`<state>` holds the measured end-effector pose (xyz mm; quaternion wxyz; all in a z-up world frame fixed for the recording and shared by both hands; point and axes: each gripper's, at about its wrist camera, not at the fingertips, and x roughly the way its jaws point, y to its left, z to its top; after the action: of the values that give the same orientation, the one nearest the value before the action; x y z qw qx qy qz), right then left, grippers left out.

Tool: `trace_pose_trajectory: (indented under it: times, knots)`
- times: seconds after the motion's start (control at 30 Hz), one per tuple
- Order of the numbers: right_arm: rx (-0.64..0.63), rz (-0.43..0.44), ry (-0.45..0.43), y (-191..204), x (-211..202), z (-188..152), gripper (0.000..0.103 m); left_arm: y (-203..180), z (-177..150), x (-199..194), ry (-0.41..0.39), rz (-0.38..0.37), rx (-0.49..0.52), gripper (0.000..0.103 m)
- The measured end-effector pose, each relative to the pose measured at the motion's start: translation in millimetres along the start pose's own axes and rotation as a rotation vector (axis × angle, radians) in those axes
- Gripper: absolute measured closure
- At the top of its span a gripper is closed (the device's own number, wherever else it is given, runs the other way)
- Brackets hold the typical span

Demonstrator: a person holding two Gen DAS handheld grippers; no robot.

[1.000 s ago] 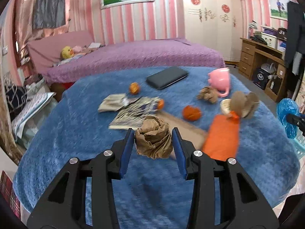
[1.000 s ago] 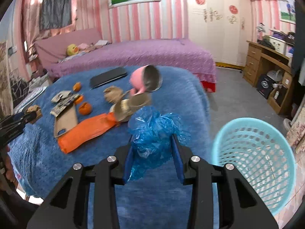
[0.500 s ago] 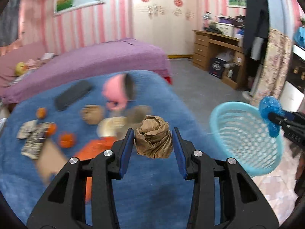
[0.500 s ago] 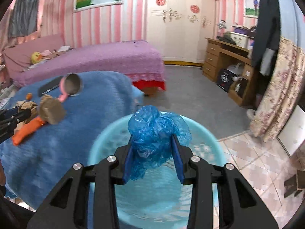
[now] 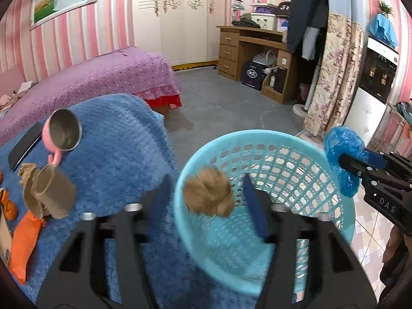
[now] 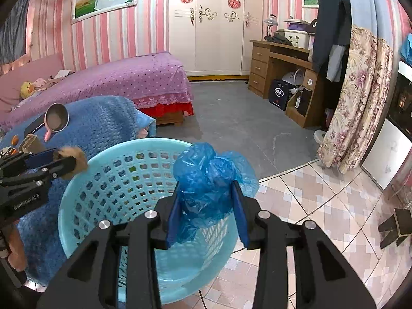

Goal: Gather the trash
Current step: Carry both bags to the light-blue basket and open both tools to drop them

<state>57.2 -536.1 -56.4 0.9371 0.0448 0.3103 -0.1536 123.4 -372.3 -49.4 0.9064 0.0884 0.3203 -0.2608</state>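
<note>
Trash goes into the blue basket (image 5: 303, 154) beside the table (image 5: 116, 154), and both hands are over it. The left tongs (image 5: 206, 200) have just been opening and now stand apart. The brown paper ball (image 5: 207, 195) hangs between them with a gap on each side, so I think it is dropping in. The right tongs (image 6: 206, 206) are clamped on the blue plastic bag (image 6: 206, 180). To do this well, that hand should stay over the middle of the basket and only then let go, because the light bag could float past the rim.

From the left camera you see more trash on the table: a cardboard tube (image 5: 49, 193) and an orange wrapper (image 5: 24, 242), plus a pink cup (image 5: 63, 135). From the right camera you see well down into the basket, and part of a hand (image 6: 15, 244) behind the left tongs.
</note>
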Motion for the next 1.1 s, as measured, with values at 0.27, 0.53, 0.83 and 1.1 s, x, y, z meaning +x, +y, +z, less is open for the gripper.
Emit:
trace_pose_trajectory:
  times: [0.27,0.53,0.83,1.1]
  knots:
    - [-0.006,0.013,-0.003,8,4,-2,0.066,21,5,-8,-0.024,0.068,-0.013,0.008]
    - [-0.023,0.019,-0.007,25,12,1,0.062,63,-4,-25,-0.035,0.101,-0.08,0.006]
    - [-0.022,-0.042,-0.044,38,0,6,0.011,90,-8,-49,-0.057,0.136,-0.106,0.006]
    - [-0.011,-0.007,-0.066,71,-19,13,0.005,115,-19,-83,-0.074,0.192,-0.092,0.005]
